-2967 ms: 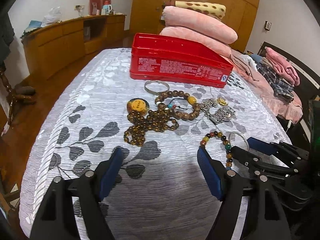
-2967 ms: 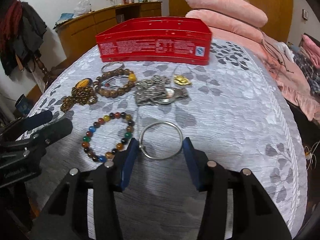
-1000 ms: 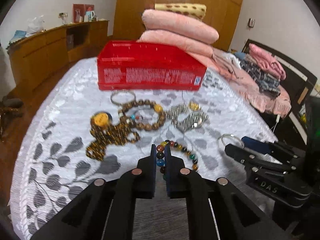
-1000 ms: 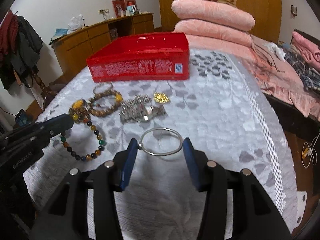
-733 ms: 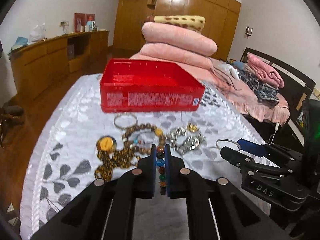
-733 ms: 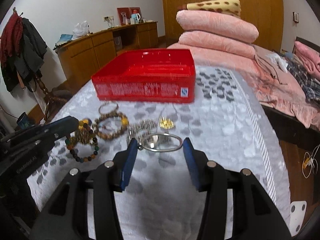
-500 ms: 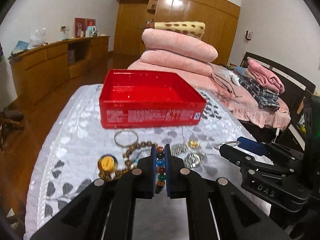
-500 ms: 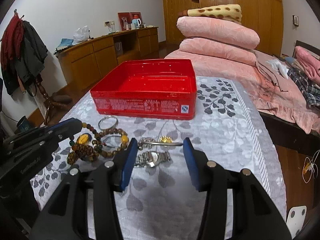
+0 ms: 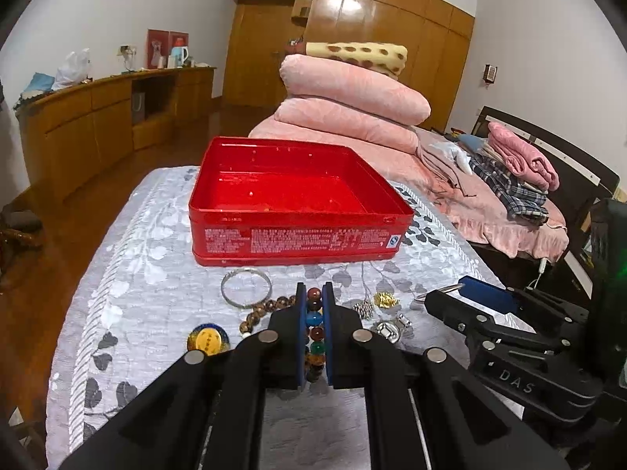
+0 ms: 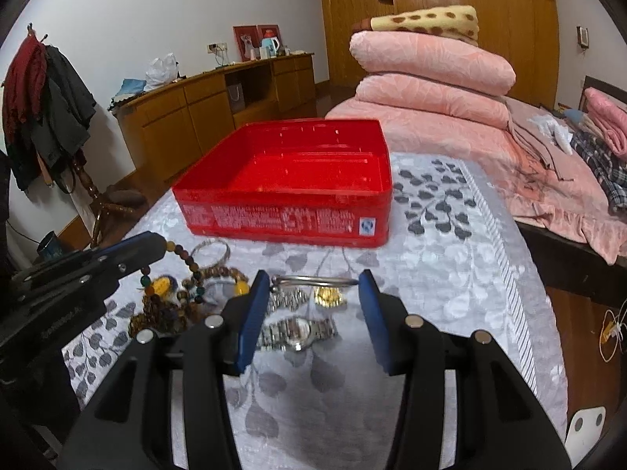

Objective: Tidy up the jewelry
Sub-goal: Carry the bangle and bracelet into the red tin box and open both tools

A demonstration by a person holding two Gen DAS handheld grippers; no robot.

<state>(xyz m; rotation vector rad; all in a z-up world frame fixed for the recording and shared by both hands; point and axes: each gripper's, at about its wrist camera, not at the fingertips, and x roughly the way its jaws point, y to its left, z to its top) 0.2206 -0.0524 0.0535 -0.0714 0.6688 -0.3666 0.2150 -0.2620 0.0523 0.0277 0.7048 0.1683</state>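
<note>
My left gripper [image 9: 314, 305] is clamped tight on a multicoloured bead bracelet [image 9: 314, 327]; its round beads, red, blue, green and amber, stack in a line between my blue pads, raised above the bedspread. My right gripper [image 10: 314, 297] holds a plain silver bangle [image 10: 313, 281] lying flat and level, its rim pressed between the two blue pads, which stand partly apart at the ring's width.

Straight ahead of both sits an open red tin box [image 9: 298, 211], shallow and square, with nothing visible inside it and white print on its near wall. It rests on a grey-white bedspread with a dark leaf pattern [image 10: 450, 258].

Between my grippers and the box, more jewelry lies on the cloth: a second silver bangle [image 9: 246, 287] near the box, a brown wooden bead bracelet [image 10: 219, 274], a round yellow pendant [image 9: 208, 340] on dark brown beads, a small gold brooch [image 9: 385, 299], and a silver wristwatch [image 10: 296, 329] just below my right pads.

Behind the box, folded pink quilts [image 9: 352, 105] are stacked under a spotted yellow blanket [image 9: 356, 56]. A long wooden sideboard [image 9: 98, 117] runs along the left wall.
</note>
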